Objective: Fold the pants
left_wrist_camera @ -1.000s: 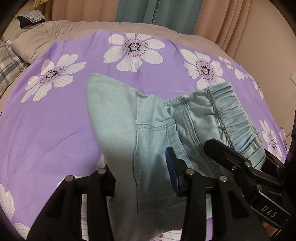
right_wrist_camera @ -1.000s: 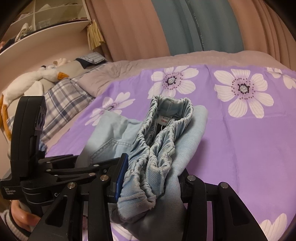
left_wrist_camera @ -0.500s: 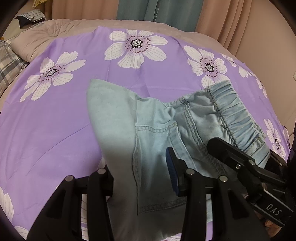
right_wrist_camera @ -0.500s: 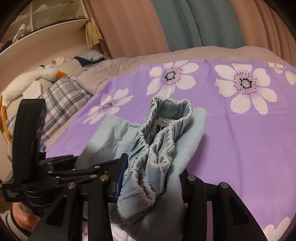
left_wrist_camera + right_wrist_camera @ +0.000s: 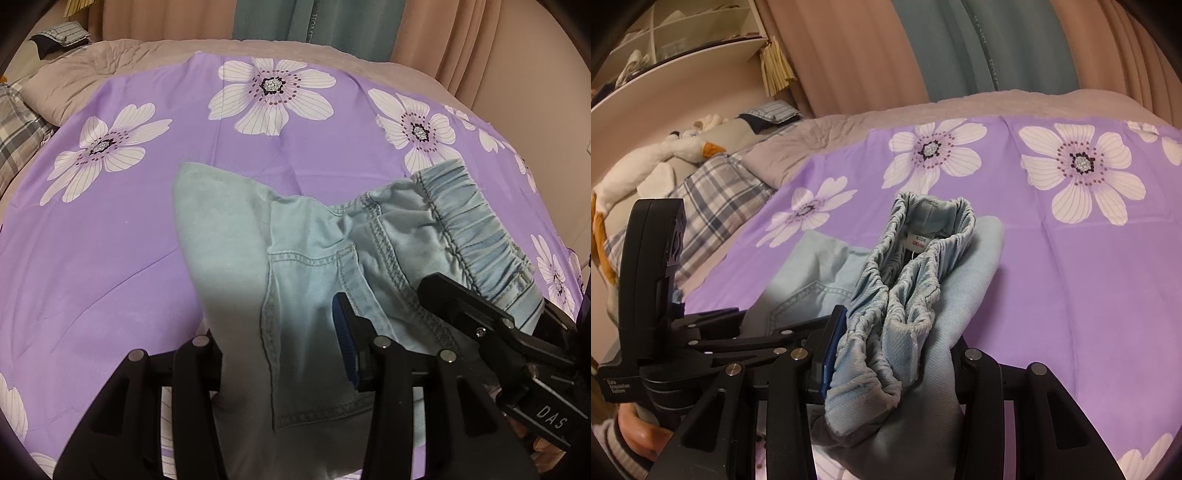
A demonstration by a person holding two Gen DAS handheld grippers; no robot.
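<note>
Denim fills the lower middle of both views: the pants [image 5: 314, 266] are partly folded and held up off the purple flowered bedspread [image 5: 129, 229] by both tools. Over the last second the bundle has changed little between the fingers; the bedspread's flowers have slid slightly in both views, so both tools seem to be carrying it together a short way over the bed. That suggests a transport or lay-down step, with the final fold not yet flattened.

The left gripper [image 5: 280, 354] is closed on a fold of the cloth near the back pocket, in the lower centre of its view. The right gripper [image 5: 890, 365] is likewise clamped on the gathered elastic waistband [image 5: 923, 258], which runs up the centre of its frame.

Readable writing: a white size tag [image 5: 918, 240] inside the waistband reads "KIDS", with red characters beneath too small to make out. The right tool's body, at the lower right of the left view, carries "DAS". The left tool's body, at lower left of the right view, reads "Data Acquisition System". The teal curtain [image 5: 295, 22] has faint lettering at the top, unreadable.
</note>
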